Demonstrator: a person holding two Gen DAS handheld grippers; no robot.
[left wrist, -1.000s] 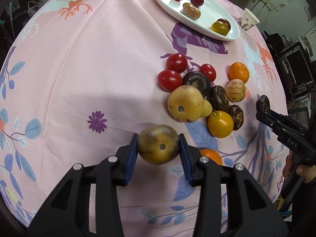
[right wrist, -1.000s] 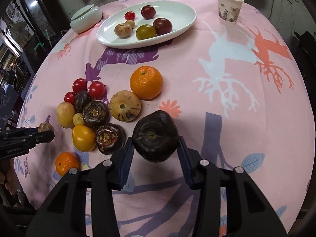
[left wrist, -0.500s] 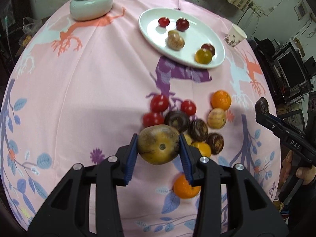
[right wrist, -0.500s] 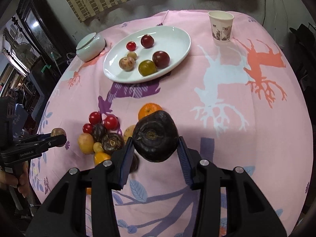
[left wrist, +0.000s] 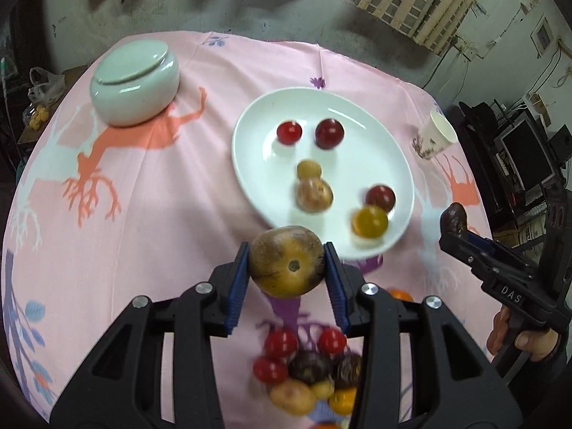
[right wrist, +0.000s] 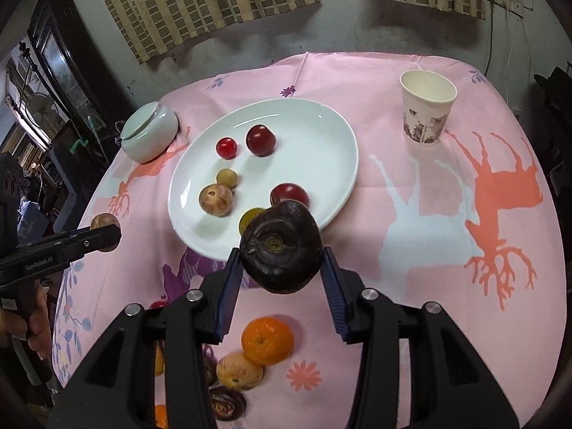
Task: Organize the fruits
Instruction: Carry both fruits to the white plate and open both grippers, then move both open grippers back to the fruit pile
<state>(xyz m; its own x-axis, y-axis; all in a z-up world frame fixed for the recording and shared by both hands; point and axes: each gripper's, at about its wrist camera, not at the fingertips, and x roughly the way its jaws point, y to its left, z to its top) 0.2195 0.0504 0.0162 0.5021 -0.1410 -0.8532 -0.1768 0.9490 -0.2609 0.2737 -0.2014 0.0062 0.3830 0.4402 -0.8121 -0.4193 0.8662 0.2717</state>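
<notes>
My left gripper (left wrist: 286, 268) is shut on a yellow-brown round fruit (left wrist: 286, 261), held in the air just short of the white oval plate (left wrist: 357, 114). My right gripper (right wrist: 280, 264) is shut on a dark purple-brown fruit (right wrist: 280, 250), held above the plate's near rim (right wrist: 321, 121). The plate holds several small fruits, red, yellow and tan. A pile of loose fruits (left wrist: 304, 368) lies on the pink cloth below my left gripper; an orange (right wrist: 267, 339) and others lie under my right gripper. Each gripper shows in the other's view: the right one (left wrist: 454, 218) and the left one (right wrist: 105, 230).
A pale green lidded jar (left wrist: 134, 82) stands at the far left of the table. A paper cup (right wrist: 427, 107) stands at the far right. The round table is covered by a pink patterned cloth (right wrist: 447, 214), with dark furniture and screens around its edges.
Both grippers have risen and moved forward with their fruits, from over the loose pile to the plate's near rim. The plate now sits close ahead in both views.
</notes>
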